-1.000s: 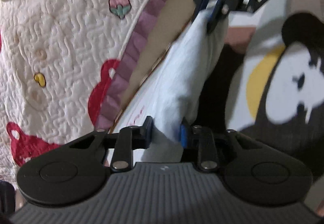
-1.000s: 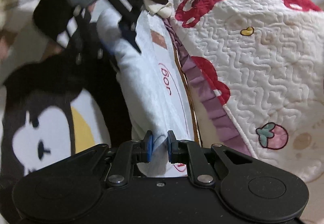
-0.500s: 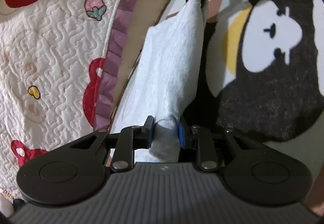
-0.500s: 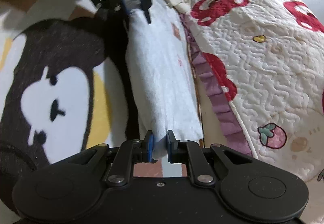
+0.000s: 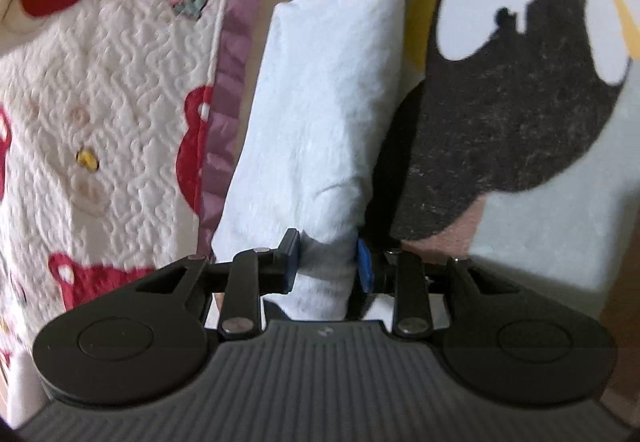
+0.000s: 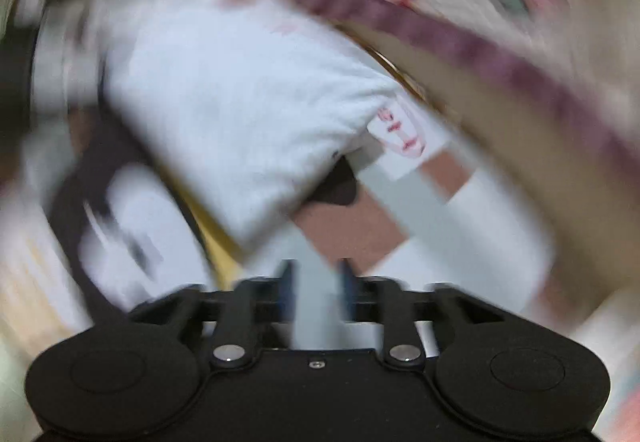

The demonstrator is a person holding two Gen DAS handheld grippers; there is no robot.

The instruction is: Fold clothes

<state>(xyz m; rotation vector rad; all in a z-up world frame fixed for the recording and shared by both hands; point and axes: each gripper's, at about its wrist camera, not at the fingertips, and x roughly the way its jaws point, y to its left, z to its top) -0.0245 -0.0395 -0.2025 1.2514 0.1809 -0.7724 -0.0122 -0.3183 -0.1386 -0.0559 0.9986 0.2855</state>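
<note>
The left black two-finger gripper [image 5: 326, 262] clamps the folded white cotton garment [image 5: 320, 114] hanging beside the cream quilted bedspread's [image 5: 100, 82] purple-frilled edge, while the right gripper [image 6: 316, 282] stands apart, empty.

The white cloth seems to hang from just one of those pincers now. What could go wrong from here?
1. The white garment is pinched at one bunched corner by the left gripper; it could slip out.
2. The right gripper looks open with nothing between its fingers, so the loose end may sag and undo the fold.
3. The cloth hangs over the panda rug, beside the quilted bedspread; it might drop to the floor.
</note>
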